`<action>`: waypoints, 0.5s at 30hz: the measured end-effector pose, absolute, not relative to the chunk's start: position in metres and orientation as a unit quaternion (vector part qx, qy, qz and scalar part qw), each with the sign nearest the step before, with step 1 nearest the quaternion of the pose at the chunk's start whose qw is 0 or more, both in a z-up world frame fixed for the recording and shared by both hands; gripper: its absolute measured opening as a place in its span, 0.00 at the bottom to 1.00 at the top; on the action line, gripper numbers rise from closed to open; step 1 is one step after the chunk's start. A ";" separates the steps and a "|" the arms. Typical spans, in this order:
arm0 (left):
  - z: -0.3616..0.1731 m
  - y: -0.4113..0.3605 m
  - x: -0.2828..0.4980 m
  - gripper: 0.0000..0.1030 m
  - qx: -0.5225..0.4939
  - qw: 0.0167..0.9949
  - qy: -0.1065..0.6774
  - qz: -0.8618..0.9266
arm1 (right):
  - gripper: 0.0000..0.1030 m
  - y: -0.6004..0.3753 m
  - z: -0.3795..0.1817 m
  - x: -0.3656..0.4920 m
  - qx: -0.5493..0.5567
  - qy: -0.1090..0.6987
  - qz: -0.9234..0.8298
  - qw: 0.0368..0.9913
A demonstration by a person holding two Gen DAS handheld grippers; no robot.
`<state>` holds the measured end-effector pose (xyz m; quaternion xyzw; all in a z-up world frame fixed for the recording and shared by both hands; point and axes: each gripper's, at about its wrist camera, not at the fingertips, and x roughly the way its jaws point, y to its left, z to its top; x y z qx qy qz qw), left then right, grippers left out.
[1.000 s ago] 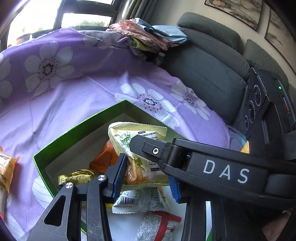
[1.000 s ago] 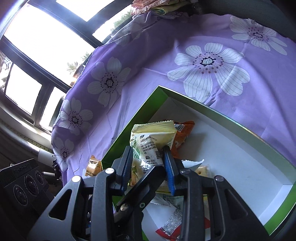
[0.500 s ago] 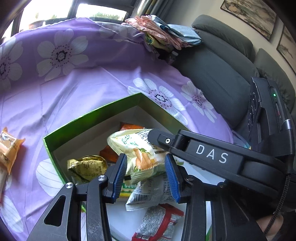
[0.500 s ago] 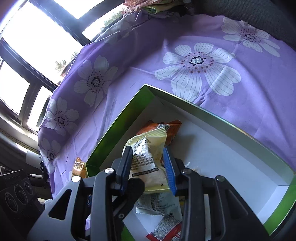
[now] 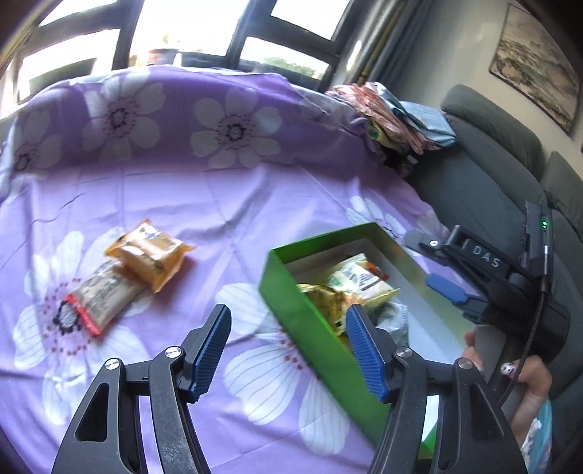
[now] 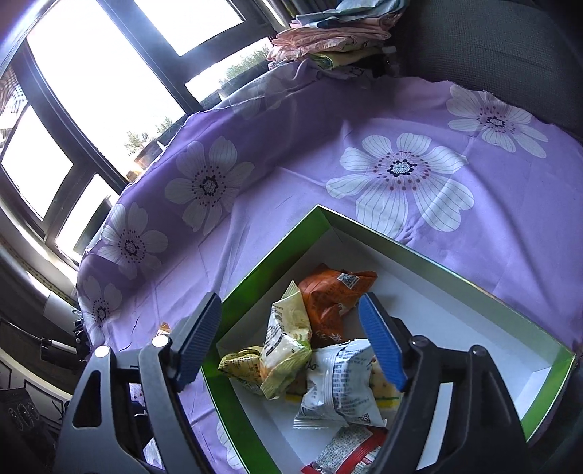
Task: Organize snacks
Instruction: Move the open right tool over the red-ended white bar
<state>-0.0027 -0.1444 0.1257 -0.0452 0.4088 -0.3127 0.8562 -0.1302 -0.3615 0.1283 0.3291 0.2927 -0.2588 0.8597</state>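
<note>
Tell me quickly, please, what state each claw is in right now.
Left claw: open, jaws just widened, holding nothing, over the purple cloth.
Right claw: open, jaws just widened, empty, above the snacks in the green box.

One green box, two snack packets outside it.

I'm looking into a home living room: a grey sofa along the wall, a framed painting above it, big dark-framed windows with curtains, folded laundry, and a purple flowered sheet spread out.
</note>
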 end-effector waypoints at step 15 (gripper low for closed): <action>0.078 -0.011 0.015 0.74 -0.103 0.886 0.440 -0.105 | 0.92 -0.292 0.129 -0.089 0.242 0.322 -0.213 0.890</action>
